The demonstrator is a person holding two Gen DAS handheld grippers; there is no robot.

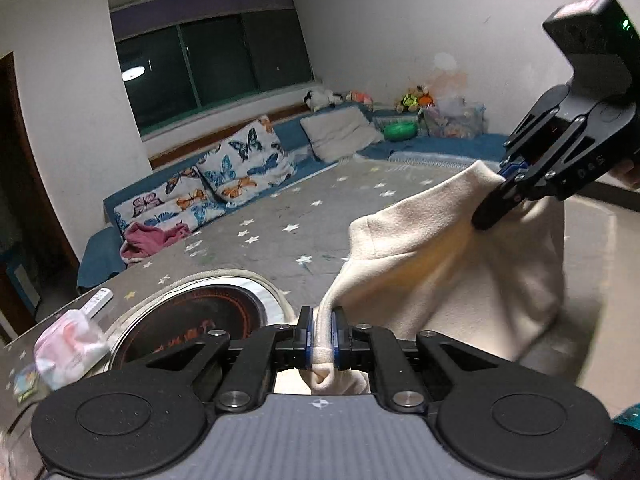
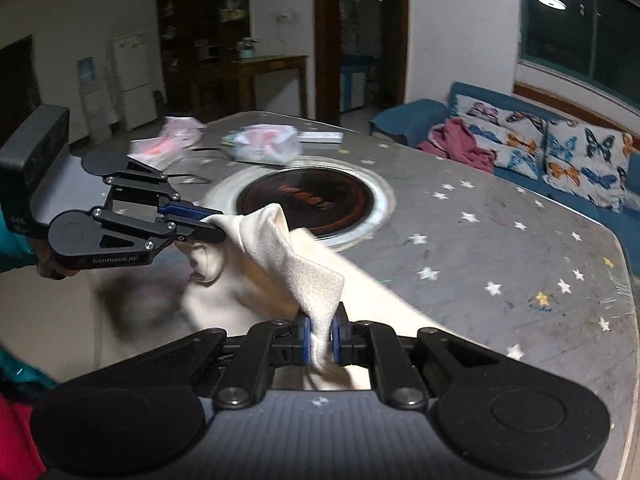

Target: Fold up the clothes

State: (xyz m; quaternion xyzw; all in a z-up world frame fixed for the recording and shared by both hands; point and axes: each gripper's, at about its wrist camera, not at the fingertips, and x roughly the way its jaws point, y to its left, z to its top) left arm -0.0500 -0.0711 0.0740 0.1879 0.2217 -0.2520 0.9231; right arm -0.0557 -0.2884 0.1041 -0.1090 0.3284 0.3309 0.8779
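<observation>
Left gripper (image 1: 322, 334) jaws pinching cream garment (image 1: 440, 264) | right gripper (image 2: 320, 338) jaws pinching it; both raised above table (image 2: 500, 240)

Garment (image 1: 432, 264) above table (image 1: 280, 224); sofa (image 1: 288, 140) behind table.

A gray table (image 2: 500, 240) with little white stars fills the middle. A round black cooker plate (image 2: 306, 200) sits in it, with a shiny ring around it. At 10 o'clock from the plate lie soft plastic packs (image 2: 266, 144) and a white remote (image 1: 98, 300). A blue sofa (image 1: 292, 136) runs along the wall at 12 o'clock. Butterfly pillows (image 1: 244, 160) and a pink cloth (image 1: 154, 236) rest on it. Toys (image 1: 412, 100) sit in the far corner under a dark window (image 1: 212, 64).
</observation>
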